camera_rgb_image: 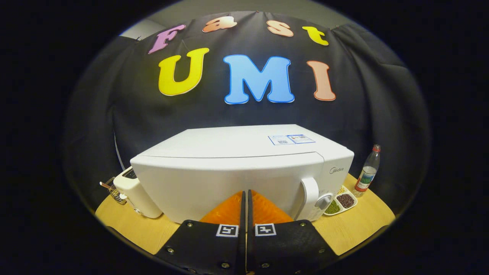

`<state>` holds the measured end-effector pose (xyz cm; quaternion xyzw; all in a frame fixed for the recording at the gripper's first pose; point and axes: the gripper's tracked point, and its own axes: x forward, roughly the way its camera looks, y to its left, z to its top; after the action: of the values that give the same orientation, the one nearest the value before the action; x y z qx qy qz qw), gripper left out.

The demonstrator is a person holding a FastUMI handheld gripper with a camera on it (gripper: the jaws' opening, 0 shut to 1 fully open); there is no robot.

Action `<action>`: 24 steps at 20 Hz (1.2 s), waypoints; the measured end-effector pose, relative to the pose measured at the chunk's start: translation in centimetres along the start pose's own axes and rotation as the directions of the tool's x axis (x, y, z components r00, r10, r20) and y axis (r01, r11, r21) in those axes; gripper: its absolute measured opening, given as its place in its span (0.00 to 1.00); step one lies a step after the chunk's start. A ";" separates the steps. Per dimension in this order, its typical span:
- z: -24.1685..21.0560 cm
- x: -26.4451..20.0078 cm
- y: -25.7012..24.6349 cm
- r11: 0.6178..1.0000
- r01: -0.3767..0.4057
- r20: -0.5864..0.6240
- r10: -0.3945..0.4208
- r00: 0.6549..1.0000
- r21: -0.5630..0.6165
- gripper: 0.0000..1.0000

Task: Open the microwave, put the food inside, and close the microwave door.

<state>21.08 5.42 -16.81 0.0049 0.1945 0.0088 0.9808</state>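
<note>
1. Plainly, the microwave is seen with its door shut flush against the body, so either the opening has not been started or the whole task is finished; which of the two cannot be told.
2. The gripper is held with its two fingers brought together, nothing clamped between them, their tips close to the lower front of the door, perhaps touching it.
3. The door handle and a round knob are found to the right of the fingers, not yet grasped.
4. Food for loading is judged to be the divided dish of beans, set on the table just right of the microwave.
5. A bottle is stood beyond the dish, near it.
6. A white toaster is placed against the microwave's left side.
7. All is borne on a pale wooden table with a rounded edge, backed by black cloth; a strip of grey wall is seen above.
</note>
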 end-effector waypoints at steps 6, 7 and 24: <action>1.1 -7.4 0.2 1.000 -0.005 0.063 0.005 0.998 0.001 0.01; 1.4 -8.6 0.3 1.000 -0.007 0.075 0.007 0.997 0.000 0.02; 3.9 -21.0 -0.5 0.998 0.055 0.274 -0.060 0.960 0.026 0.97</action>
<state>3.19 4.47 -5.21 0.0095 0.0566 -0.0224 0.9981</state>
